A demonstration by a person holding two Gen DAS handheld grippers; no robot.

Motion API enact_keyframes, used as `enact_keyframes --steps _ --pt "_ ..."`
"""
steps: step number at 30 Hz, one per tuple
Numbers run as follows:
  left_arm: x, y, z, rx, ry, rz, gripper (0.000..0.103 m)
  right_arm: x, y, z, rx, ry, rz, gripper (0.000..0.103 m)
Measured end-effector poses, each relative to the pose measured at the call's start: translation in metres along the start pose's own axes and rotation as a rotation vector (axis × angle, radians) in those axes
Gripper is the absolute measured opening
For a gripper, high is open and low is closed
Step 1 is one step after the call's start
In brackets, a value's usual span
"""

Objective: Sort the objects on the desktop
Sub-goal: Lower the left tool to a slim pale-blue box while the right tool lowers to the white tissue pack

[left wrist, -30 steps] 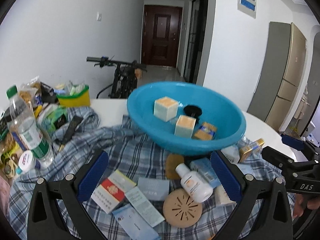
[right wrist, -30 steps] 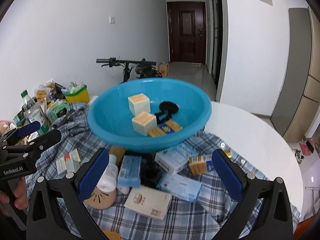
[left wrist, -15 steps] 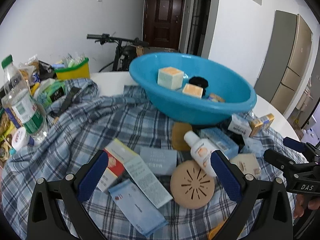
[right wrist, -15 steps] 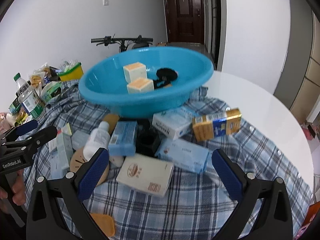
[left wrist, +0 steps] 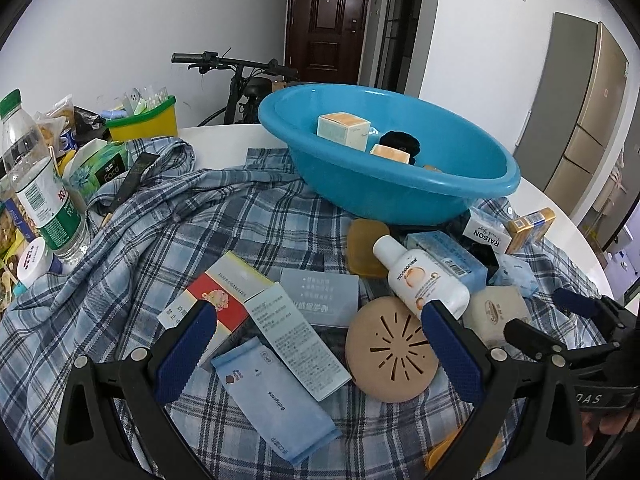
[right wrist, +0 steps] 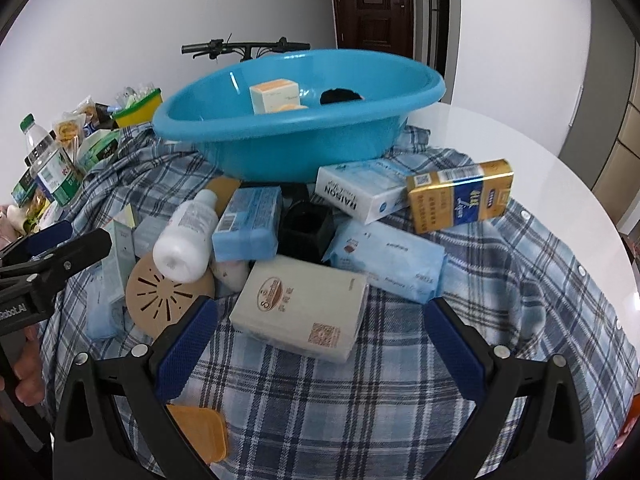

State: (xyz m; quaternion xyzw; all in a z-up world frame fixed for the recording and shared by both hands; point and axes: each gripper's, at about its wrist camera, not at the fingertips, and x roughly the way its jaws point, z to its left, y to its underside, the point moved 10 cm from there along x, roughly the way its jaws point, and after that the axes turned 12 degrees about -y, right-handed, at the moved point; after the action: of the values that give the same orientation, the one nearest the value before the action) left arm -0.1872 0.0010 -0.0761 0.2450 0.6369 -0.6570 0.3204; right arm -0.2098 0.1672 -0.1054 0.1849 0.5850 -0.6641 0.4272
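A blue basin (left wrist: 400,188) (right wrist: 296,140) on a plaid cloth (left wrist: 160,216) holds two cream boxes and a black item. In front of it lies a pile: a white bottle (left wrist: 420,276) (right wrist: 188,236), a tan slotted disc (left wrist: 392,356) (right wrist: 164,292), a red and white box (left wrist: 216,296), a pale blue pouch (left wrist: 276,396), a beige box (right wrist: 304,312), a gold box (right wrist: 460,196) and a white RAISON box (right wrist: 360,192). My left gripper (left wrist: 316,348) hangs open low over the pouch and the flat boxes. My right gripper (right wrist: 320,344) is open above the beige box.
At the left stand a water bottle (left wrist: 40,184), snack packets and a yellow tub (left wrist: 144,120). An orange lid (right wrist: 200,432) lies at the cloth's near edge. The white round table (right wrist: 520,152) shows bare at the right. A bicycle (left wrist: 240,76) stands behind.
Both grippers have dropped lower and tilted down toward the pile, so the basin has moved up in both views and the items look bigger. Both stay open.
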Motion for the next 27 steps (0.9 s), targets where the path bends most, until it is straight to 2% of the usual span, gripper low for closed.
enact_keyframes --steps 27 --pt "0.019 0.009 0.021 -0.041 0.009 0.038 0.103 0.052 0.008 -0.017 0.106 0.147 0.066 0.102"
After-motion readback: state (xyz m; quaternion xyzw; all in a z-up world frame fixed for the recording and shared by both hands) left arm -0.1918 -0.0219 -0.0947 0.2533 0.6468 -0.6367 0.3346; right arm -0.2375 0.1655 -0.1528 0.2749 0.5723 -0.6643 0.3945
